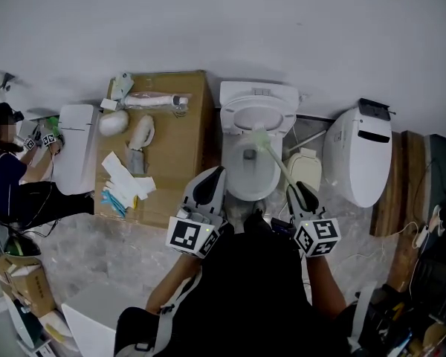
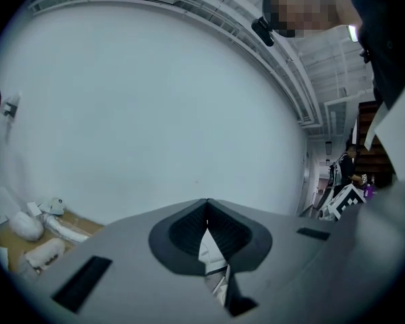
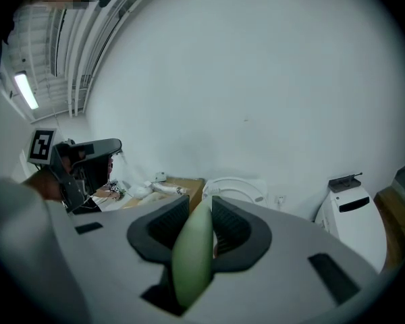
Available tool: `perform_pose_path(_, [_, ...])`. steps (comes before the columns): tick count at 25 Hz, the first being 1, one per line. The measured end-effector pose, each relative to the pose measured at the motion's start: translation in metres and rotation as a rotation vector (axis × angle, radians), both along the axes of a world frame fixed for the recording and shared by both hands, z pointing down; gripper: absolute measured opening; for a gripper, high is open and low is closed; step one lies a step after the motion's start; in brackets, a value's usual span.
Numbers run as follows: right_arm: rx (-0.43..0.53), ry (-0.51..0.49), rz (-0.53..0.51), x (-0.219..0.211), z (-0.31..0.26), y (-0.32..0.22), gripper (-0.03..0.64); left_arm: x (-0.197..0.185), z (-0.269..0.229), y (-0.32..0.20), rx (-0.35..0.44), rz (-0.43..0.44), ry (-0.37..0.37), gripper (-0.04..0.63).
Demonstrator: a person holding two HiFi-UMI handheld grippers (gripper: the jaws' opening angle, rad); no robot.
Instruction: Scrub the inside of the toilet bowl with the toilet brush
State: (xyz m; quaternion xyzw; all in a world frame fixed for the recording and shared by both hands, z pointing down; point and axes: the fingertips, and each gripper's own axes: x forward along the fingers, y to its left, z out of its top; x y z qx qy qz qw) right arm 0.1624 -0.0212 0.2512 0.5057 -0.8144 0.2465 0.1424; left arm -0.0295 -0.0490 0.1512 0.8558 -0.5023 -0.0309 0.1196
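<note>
Toilet brush [image 1: 277, 162], head view: its pale green handle is slanting up from the right gripper [image 1: 303, 192] to the brush head, which is sitting over the back of the toilet bowl [image 1: 227, 155]. Whether the bristles are touching porcelain is not clear. The left gripper [image 1: 212, 181] is hovering just beside the bowl's near edge.

Left gripper view: the left gripper [image 2: 206, 211] is showing its jaws meeting at the tips with nothing between them.

Right gripper view: the right gripper [image 3: 201, 211] is clamping its jaws on the handle [image 3: 192, 262], which is filling the gap.

Handling, as a judgement: the brush is looking light, with a thin, smooth plastic handle that is likely flexing and twisting under scrubbing load. A hold low on the handle's far end is giving reach; firm squeeze is advisable.
</note>
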Motion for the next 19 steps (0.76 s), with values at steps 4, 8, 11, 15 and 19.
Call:
perform_pose_path(4, [0.003,-0.008,-0.003,-0.003,-0.002,0.0,0.115,0.0,-0.004,0.0,0.019,0.002,-0.017,0.008])
perform_pose_path(8, [0.0,-0.005,-0.004,-0.006,-0.001,0.0,0.115,0.001,-0.004,0.0,0.019,0.006,-0.018,0.008])
perform_pose_path(11, [-0.005,-0.012,0.001,-0.007,0.0,0.002,0.115,0.002,-0.004,0.001,0.02,0.016,-0.023,0.008])
perform_pose_path(15, [-0.011,-0.021,0.001,-0.01,0.002,0.002,0.115,0.002,-0.003,0.0,0.018,0.018,-0.025,0.008])
perform_pose_path(19, [-0.013,-0.018,-0.001,-0.01,0.002,0.003,0.115,0.002,-0.003,0.002,0.015,0.019,-0.026,0.008])
